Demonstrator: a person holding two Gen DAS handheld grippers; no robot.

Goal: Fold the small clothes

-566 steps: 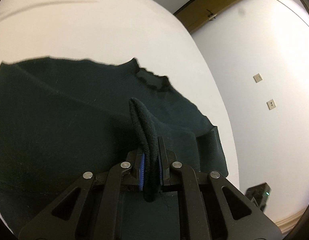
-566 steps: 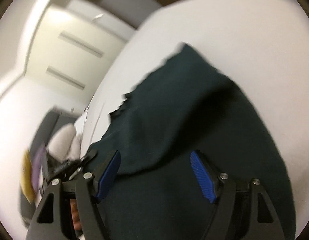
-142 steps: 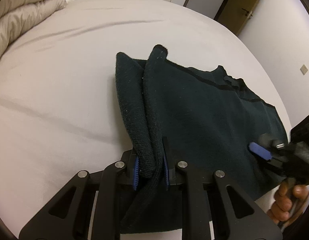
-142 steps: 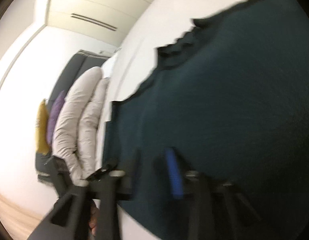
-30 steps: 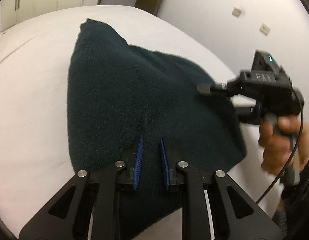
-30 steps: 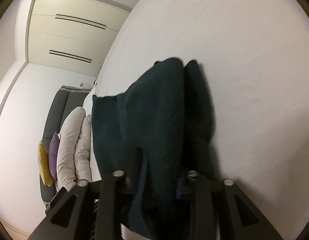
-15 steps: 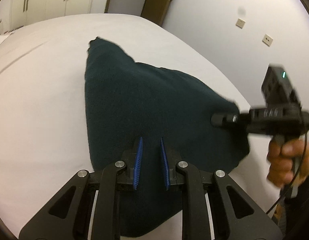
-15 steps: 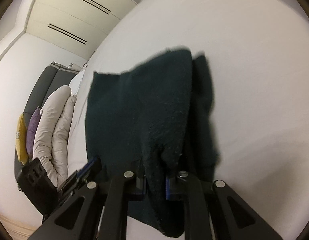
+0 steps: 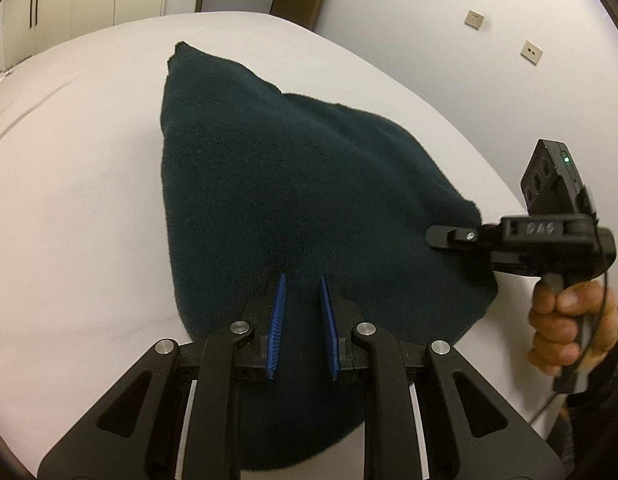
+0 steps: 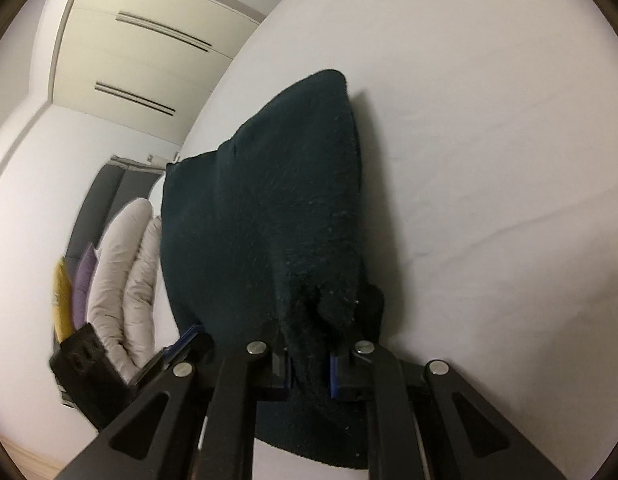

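While the dark green knit garment (image 9: 309, 184) lies folded on the white bed sheet (image 9: 69, 184), it fills the centre of the left wrist view, tapering to a point toward the upper left of the frame.

Left gripper (image 9: 302, 286): lower centre of its own view, over the near edge of the garment. Its blue pads (image 9: 278, 312) stand a narrow gap apart, and no cloth sits between them — the jaws hold nothing.

Right gripper (image 10: 309, 354): lower centre of the right wrist view. Its jaws are closed on a bunched fold of the garment (image 10: 277, 216), which rises between the two fingers and spreads toward the upper centre of the frame. In the left wrist view the same tool (image 9: 521, 236) appears at the right edge, its tip at the garment's right corner, with the person's hand (image 9: 569, 320) wrapped around the handle below it.

Surroundings:
- White wardrobe doors (image 10: 141, 52) — upper left of the right wrist view.
- Pale rolled duvet (image 10: 121, 272) at the left edge of the same view, with purple and yellow cushions (image 10: 71, 288) just beside it.
- Two wall plates (image 9: 503, 36) on the white wall, upper right of the left wrist view.
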